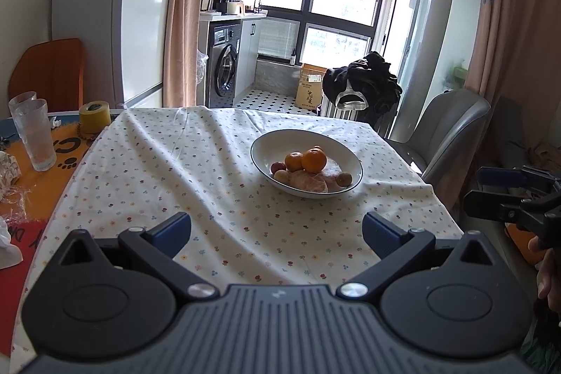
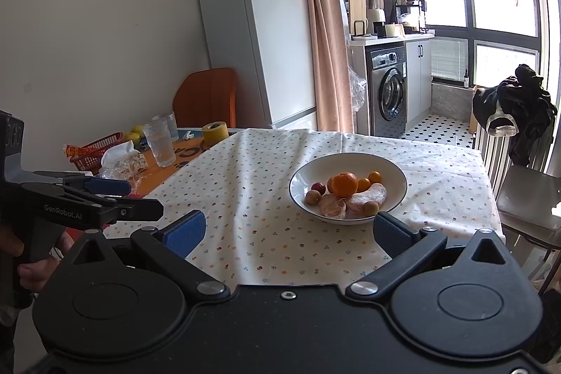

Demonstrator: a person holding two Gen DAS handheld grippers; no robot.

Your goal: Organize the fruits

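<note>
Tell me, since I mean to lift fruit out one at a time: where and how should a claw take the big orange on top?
Grip the big orange across its round middle, coming from above. It sits highest on the pile in the bowl, with its upper sides exposed. Smaller fruit crowd its base, and the rim blocks a low approach.

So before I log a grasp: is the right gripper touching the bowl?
Apart. The right wrist view shows the right gripper open above bare tablecloth, short of the bowl.
</note>
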